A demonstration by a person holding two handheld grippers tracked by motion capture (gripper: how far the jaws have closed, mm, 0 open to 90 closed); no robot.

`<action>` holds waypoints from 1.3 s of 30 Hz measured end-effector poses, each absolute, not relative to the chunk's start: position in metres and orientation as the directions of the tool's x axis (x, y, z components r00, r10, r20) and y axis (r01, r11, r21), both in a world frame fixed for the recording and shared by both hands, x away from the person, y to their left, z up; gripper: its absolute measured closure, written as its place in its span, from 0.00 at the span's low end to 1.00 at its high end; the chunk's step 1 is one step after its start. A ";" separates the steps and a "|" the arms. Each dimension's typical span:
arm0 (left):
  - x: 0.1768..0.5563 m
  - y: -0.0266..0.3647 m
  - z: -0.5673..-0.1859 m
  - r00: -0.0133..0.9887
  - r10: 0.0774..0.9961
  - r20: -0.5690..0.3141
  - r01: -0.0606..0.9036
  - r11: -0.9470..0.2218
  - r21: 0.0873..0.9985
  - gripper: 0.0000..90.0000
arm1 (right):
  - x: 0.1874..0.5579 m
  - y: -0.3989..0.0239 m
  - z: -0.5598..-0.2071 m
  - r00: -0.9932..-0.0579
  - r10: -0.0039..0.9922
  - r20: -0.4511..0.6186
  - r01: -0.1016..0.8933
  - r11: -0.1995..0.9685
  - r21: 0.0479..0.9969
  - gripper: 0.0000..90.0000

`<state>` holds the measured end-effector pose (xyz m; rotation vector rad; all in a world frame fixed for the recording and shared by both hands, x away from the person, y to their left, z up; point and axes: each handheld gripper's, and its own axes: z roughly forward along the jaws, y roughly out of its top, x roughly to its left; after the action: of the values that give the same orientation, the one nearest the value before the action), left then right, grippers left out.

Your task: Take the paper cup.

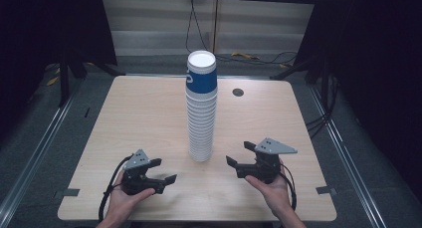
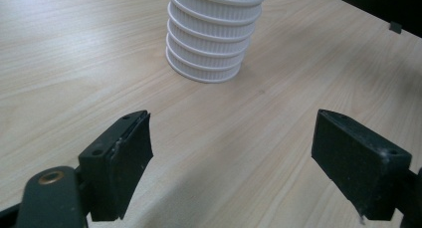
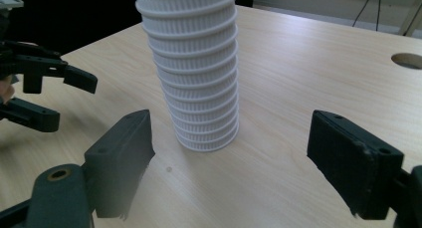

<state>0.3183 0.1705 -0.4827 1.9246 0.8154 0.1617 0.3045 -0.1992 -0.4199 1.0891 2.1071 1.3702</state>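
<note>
Two claws sit low over my wooden counter (image 1: 149, 113), one on each side of a tall stack of cups (image 1: 201, 108). I use that stack as my marker for everything else.

To the left of the stack, and nearer to me, is my left claw (image 1: 165, 171). A hand (image 1: 124, 198) holds it just above the counter. Its two black jaws are spread wide apart and nothing is between them. In the left claw view, the bottom of the stack stands past the gap between the jaws, a little to the left.

In the middle stands the stack itself. It is upright on the counter. The cups are white with ribbed sides, and the top cup has a blue band (image 1: 202, 78) and a white inside. Behind the stack and a bit to its right, I see a small round hole (image 1: 238, 92) in the counter.

To the right of the stack, also nearer to me, is my right claw (image 1: 240, 154). Another hand (image 1: 273, 188) holds it. Its jaws are spread wide too, with nothing in them. Neither claw touches the stack.
</note>
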 end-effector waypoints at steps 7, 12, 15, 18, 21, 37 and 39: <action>0.318 0.172 -0.482 0.769 0.598 -0.225 0.463 -0.280 0.841 0.18 | 0.302 -0.202 -0.399 -0.622 0.780 0.076 0.358 0.196 0.913 0.20; 0.317 0.171 -0.482 0.777 0.592 -0.212 0.450 -0.288 0.845 0.18 | 0.307 -0.202 -0.380 -0.638 0.767 0.067 0.322 0.186 0.928 0.22; 0.317 0.171 -0.481 0.776 0.594 -0.212 0.447 -0.282 0.849 0.18 | 0.315 -0.201 -0.363 -0.649 0.759 0.049 0.296 0.192 0.936 0.20; 0.316 0.172 -0.481 0.777 0.595 -0.206 0.441 -0.280 0.853 0.18 | 0.319 -0.200 -0.352 -0.654 0.755 0.046 0.280 0.186 0.942 0.20; 0.315 0.172 -0.480 0.782 0.587 -0.208 0.438 -0.281 0.854 0.18 | 0.321 -0.197 -0.342 -0.665 0.745 0.039 0.262 0.185 0.947 0.20; 0.316 0.171 -0.485 0.767 0.603 -0.219 0.462 -0.282 0.841 0.19 | 0.342 -0.183 -0.311 -0.697 0.716 0.040 0.238 0.178 0.955 0.18; 0.314 0.170 -0.485 0.777 0.591 -0.217 0.452 -0.285 0.845 0.19 | 0.345 -0.181 -0.304 -0.682 0.730 0.039 0.249 0.183 0.951 0.18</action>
<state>0.3144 0.1702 -0.4846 1.9302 0.7895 0.1675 0.3447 -0.1811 -0.3040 0.9187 2.0376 1.5106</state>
